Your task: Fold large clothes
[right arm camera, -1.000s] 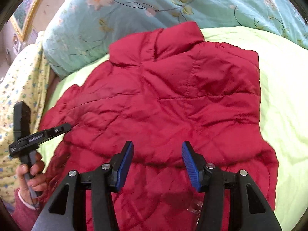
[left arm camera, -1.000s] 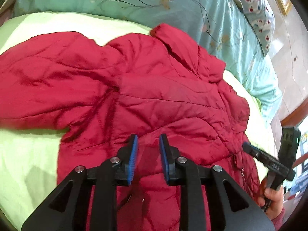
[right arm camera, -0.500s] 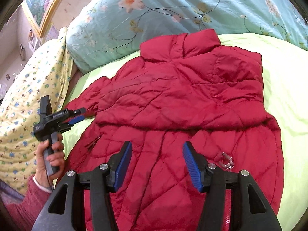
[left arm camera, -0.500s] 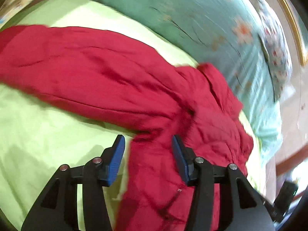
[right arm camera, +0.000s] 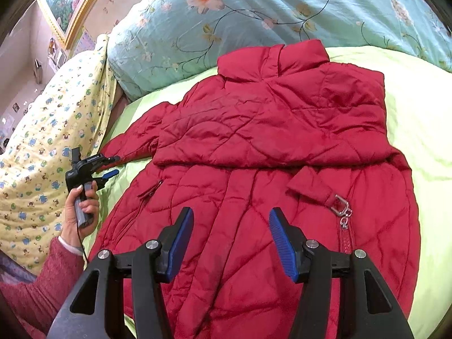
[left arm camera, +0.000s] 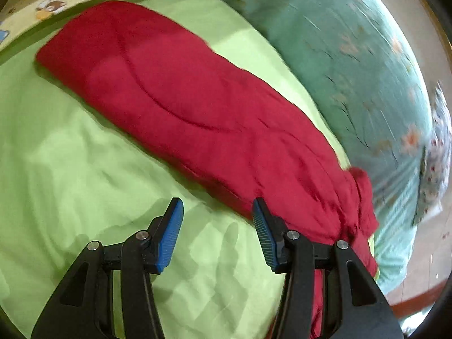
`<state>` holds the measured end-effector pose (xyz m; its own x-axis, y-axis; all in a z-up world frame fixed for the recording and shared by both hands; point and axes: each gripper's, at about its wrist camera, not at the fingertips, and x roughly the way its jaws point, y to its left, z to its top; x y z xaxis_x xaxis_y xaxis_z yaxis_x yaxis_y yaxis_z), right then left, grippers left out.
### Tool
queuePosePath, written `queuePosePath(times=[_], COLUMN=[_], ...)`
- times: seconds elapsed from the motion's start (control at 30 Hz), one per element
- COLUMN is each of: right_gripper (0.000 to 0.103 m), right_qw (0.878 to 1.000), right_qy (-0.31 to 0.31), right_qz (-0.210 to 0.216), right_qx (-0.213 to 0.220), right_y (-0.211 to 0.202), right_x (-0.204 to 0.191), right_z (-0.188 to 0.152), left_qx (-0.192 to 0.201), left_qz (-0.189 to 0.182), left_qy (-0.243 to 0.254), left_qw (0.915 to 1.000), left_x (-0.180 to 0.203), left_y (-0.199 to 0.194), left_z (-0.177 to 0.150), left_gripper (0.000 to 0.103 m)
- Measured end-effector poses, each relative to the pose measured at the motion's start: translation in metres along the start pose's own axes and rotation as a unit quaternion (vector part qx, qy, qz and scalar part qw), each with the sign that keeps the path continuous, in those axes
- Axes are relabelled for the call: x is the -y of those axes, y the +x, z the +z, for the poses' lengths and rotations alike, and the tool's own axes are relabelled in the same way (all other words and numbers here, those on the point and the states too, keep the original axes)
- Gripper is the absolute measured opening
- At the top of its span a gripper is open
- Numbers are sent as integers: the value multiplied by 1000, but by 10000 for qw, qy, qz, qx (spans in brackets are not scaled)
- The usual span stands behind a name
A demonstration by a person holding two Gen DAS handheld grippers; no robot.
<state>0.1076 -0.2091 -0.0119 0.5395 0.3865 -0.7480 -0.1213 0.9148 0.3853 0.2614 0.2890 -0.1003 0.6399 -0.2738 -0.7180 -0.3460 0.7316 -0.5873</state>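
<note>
A red quilted jacket lies on the lime green bed sheet, collar toward the pillows, one sleeve folded across its body. Its other sleeve stretches out flat in the left wrist view. My left gripper is open and empty, low over the sheet just beside that sleeve; it also shows in the right wrist view near the cuff. My right gripper is open and empty above the jacket's lower part. A strap with a metal buckle lies on the jacket's right side.
A teal floral quilt lies along the head of the bed, also in the left wrist view. A yellow patterned blanket lies at the left. A framed picture hangs on the wall.
My left gripper has swung left, from over the jacket body to beside the outstretched sleeve, and opened wider. My right gripper has drawn back, showing more of the jacket.
</note>
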Motion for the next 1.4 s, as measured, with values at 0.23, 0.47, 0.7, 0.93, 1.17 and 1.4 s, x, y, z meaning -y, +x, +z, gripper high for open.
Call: queuePosePath(times=[0.23, 0.47, 0.7, 0.93, 1.17, 1.4], right_gripper=[58, 58, 58, 58, 58, 58], right_qw=[10000, 9999, 9999, 9998, 9997, 9992], right_qy=[9, 23, 56, 168, 244, 320], right_qz=[-38, -71, -82, -82, -70, -134], right_qx=[-42, -70, -25, -12, 9, 179], right_y=[-2, -4, -4, 0, -3, -17], right_x=[2, 3, 3, 12, 16, 27], right_z=[-6, -11, -11, -11, -12, -9], left_qx=[377, 613, 884, 1159, 988, 618], left_qz=[133, 148, -68, -666, -1372, -1844], left_qy=[-304, -565, -63, 831, 1848, 2706], left_qw=[9987, 9964, 9960, 9875, 9681, 9428], left_x=[-26, -44, -24, 36, 120, 199], left_y=[7, 7, -20, -66, -78, -68], left_z=[39, 71, 62, 33, -20, -81], left_gripper=[49, 49, 14, 11, 11, 11])
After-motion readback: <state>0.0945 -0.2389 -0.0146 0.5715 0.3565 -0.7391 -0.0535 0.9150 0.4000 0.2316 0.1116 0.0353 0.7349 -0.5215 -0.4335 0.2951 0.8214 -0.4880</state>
